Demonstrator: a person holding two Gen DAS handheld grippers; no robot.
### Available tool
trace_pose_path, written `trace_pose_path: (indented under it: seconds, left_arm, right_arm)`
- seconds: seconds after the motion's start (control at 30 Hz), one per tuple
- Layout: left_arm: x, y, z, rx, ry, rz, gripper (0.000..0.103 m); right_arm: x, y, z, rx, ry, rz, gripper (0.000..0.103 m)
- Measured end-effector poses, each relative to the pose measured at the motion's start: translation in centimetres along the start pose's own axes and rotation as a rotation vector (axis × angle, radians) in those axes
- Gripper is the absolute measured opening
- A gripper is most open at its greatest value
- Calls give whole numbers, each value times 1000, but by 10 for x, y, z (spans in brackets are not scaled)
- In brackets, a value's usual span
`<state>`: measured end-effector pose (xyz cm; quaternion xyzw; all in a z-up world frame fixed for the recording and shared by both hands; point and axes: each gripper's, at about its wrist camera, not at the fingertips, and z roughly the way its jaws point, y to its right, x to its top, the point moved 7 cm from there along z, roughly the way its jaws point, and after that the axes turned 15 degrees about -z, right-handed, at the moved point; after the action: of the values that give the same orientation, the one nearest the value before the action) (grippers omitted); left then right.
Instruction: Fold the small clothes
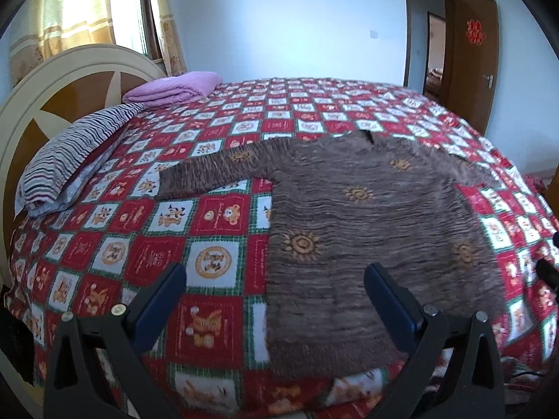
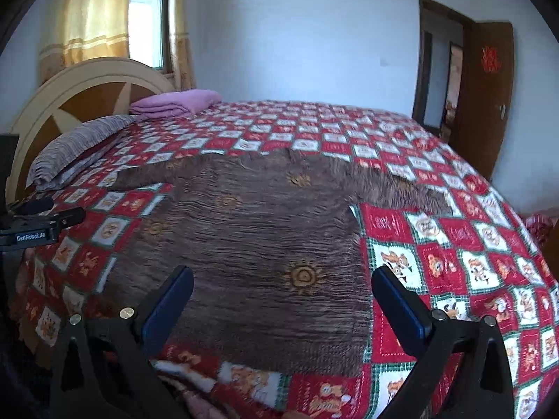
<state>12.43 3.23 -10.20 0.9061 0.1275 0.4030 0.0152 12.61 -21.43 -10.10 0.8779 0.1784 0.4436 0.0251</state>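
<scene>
A brown sweater (image 1: 367,216) with small orange sun marks lies flat and spread on a bed (image 1: 216,118) that is covered with a red and white checked blanket. Its sleeves go out to both sides and its bottom edge is near the front edge of the bed. At the head of the bed, well apart from the sweater, there is a striped pillow (image 1: 70,160) and a folded purple blanket (image 1: 174,87), in front of a round cream and brown headboard (image 1: 70,83). Behind are a window with yellow curtains (image 1: 73,10) and an open brown door (image 1: 471,56) with a red paper sign. Nothing lies on the sweater.

The left tool (image 1: 274,279) hangs over the sweater's lower left part with its two fingers wide apart, and it holds nothing. The right tool (image 2: 283,281) hangs over the lower right part, also spread wide and empty. In the right wrist view, the left tool's body shows at the left border.

The pictures are a little blurred, so the blanket drawings are hard to read. The far end of the right sleeve is not sharp.
</scene>
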Motion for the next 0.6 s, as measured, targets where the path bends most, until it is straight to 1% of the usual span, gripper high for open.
trace_pose_path:
  seconds: [0.03, 0.17, 0.23, 0.3, 0.37, 0.43, 0.5, 0.6]
  left_arm:
    - [3, -1, 10, 12, -10, 3, 103]
    - [12, 2, 44, 41, -44, 30, 103]
    - [15, 4, 59, 57, -64, 49, 103]
    - [19, 10, 74, 53, -73, 68, 103]
    - [24, 15, 88, 70, -70, 90, 103]
    - [31, 21, 105, 75, -68, 104, 103]
    - [39, 24, 124, 95, -65, 108, 103]
    - [54, 27, 150, 115, -42, 111, 103]
  right_arm:
    - [0, 6, 6, 0, -2, 15, 102]
    - [-2, 57, 38, -27, -17, 124, 102]
    - [-5, 81, 54, -59, -31, 159, 102]
    - [-10, 108, 73, -91, -55, 184, 102]
    - [-16, 129, 89, -93, -88, 221, 101]
    - [-21, 153, 107, -82, -121, 283, 98]
    - [-25, 175, 122, -82, -146, 327, 84]
    - [-26, 210, 144, -106, -173, 363, 78]
